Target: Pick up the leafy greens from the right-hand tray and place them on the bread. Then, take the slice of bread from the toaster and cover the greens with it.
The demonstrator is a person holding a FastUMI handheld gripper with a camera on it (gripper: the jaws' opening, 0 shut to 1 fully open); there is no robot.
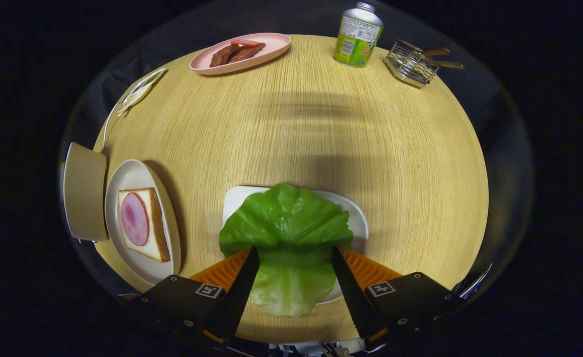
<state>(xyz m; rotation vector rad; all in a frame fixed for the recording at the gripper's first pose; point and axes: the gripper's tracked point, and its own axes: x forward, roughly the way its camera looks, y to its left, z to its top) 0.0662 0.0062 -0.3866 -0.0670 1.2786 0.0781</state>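
Observation:
A green lettuce leaf [286, 225] lies on a white tray [358, 223] on the round wooden table. My gripper [295, 254] stands open with the leaf's narrow lower part between its fingers. The leaf's wide frilled part spreads over both fingertips and hides them. To the left of the fingers, a slice of bread [150, 233] topped with a round pink ham slice [134, 218] rests on a white plate [122, 173]. Far beyond the fingers to the right stands a wire toaster rack [410, 63] with brown pieces sticking out of it.
A beige container [85, 191] stands left of the bread plate. At the far edge of the table are a pink plate [271, 49] with meat slices, a green-labelled bottle [358, 34] and a small packet [140, 91]. Bare wood lies between the tray and these.

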